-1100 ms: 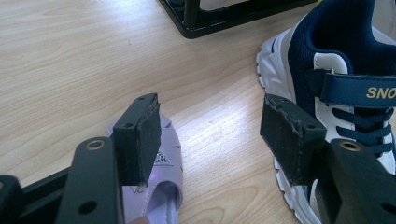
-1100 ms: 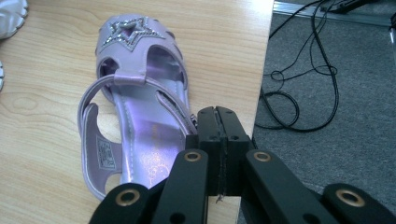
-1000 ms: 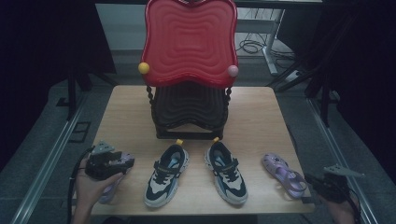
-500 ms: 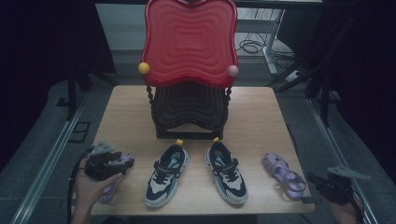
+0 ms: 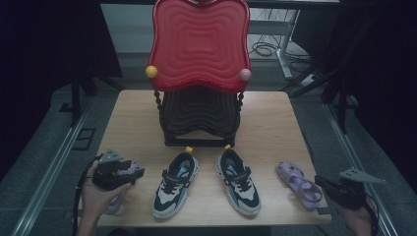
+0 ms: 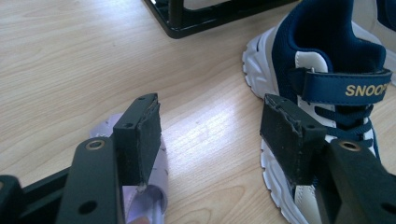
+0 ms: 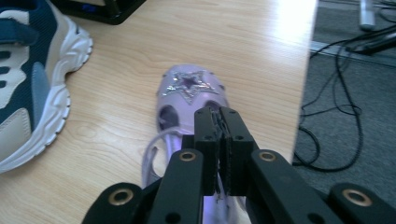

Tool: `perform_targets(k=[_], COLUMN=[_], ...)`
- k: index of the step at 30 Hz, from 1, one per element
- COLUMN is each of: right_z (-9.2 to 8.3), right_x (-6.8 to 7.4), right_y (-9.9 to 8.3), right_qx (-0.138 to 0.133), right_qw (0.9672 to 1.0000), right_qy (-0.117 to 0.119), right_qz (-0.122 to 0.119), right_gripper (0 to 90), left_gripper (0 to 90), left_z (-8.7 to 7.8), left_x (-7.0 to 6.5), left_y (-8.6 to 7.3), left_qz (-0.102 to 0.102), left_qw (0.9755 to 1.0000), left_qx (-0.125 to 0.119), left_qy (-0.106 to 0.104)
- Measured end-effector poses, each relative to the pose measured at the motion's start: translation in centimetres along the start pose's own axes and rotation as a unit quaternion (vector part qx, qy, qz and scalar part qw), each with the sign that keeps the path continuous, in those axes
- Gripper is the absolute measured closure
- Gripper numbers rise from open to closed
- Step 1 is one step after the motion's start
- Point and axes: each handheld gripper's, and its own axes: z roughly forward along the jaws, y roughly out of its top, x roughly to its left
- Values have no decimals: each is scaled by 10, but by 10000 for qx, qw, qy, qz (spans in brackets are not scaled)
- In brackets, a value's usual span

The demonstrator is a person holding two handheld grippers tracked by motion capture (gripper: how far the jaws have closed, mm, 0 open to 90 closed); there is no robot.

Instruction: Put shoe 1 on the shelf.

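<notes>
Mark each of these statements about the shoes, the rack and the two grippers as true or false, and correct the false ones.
1. Two sneakers stand side by side in front of the black rack. True.
2. The left gripper is clamped shut. False: its jaws stand wide apart, with bare table between them.
3. A purple sandal with a star lies under the right gripper. True.
4. The right gripper's jaws are wide open. False: they are nearly together.
5. The tray on top of the rack is blue. False: it is red.
</notes>
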Motion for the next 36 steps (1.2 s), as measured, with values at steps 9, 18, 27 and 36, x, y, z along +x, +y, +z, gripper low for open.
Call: perform_targets(k=[9, 18, 27, 36], right_z=[10, -3, -6, -5], right_x=[5, 8, 11, 11], right_y=[2, -3, -10, -11], right_qx=[153, 92, 169, 183], right_qw=[9991, 9994, 9996, 9996], right_qy=[370, 260, 202, 210], right_qz=[-167, -188, -107, -85], right_gripper=[748, 674, 650, 644], left_gripper=[385, 395, 438, 506], left_z=[-10, -30, -41, -45], left_x=[3, 15, 16, 12], left_y=[-3, -23, -44, -62], left_qz=[-18, -213, -230, -301], left_qw=[9999, 9992, 9986, 9978], left_qx=[39, 11, 196, 416], left_qy=[118, 326, 430, 430])
